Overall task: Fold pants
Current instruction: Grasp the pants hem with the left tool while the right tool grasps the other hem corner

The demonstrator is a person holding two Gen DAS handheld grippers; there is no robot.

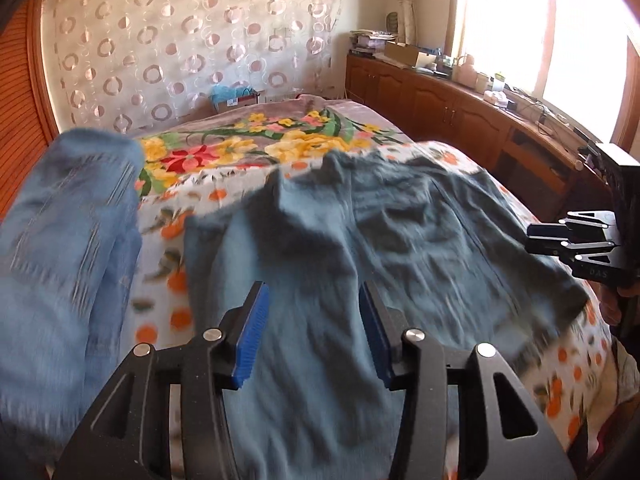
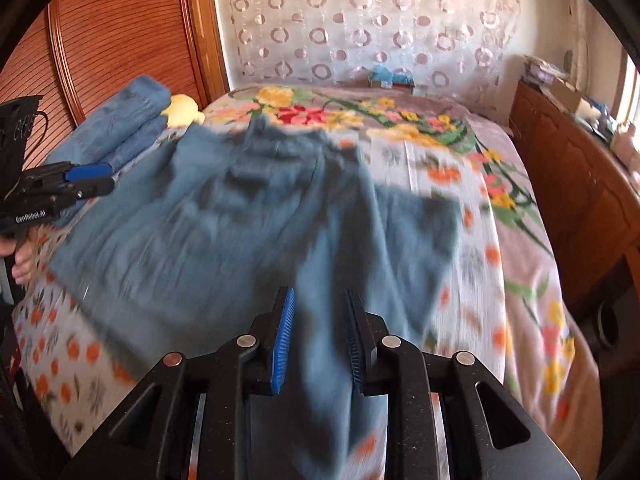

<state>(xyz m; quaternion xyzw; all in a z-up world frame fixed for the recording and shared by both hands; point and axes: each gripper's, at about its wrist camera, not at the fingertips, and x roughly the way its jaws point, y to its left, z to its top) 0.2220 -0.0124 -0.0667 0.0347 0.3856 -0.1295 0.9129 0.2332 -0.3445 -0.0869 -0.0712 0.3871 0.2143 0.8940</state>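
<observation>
Denim pants (image 1: 360,240) blurred on the bed (image 2: 480,240), both claws spread.
Left claw (image 1: 310,332) and right claw (image 2: 320,340) hang above the fabric; "GenRobot.AI" reads on the left claw's side.

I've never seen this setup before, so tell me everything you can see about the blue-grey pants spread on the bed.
The pants are faded blue-grey denim, spread crumpled and wrinkled on the floral bedspread, blurred by motion. One leg runs between the open fingers of the right gripper, another part between those of the left gripper; whether either touches is unclear. Folded lighter jeans lie beside them.
</observation>
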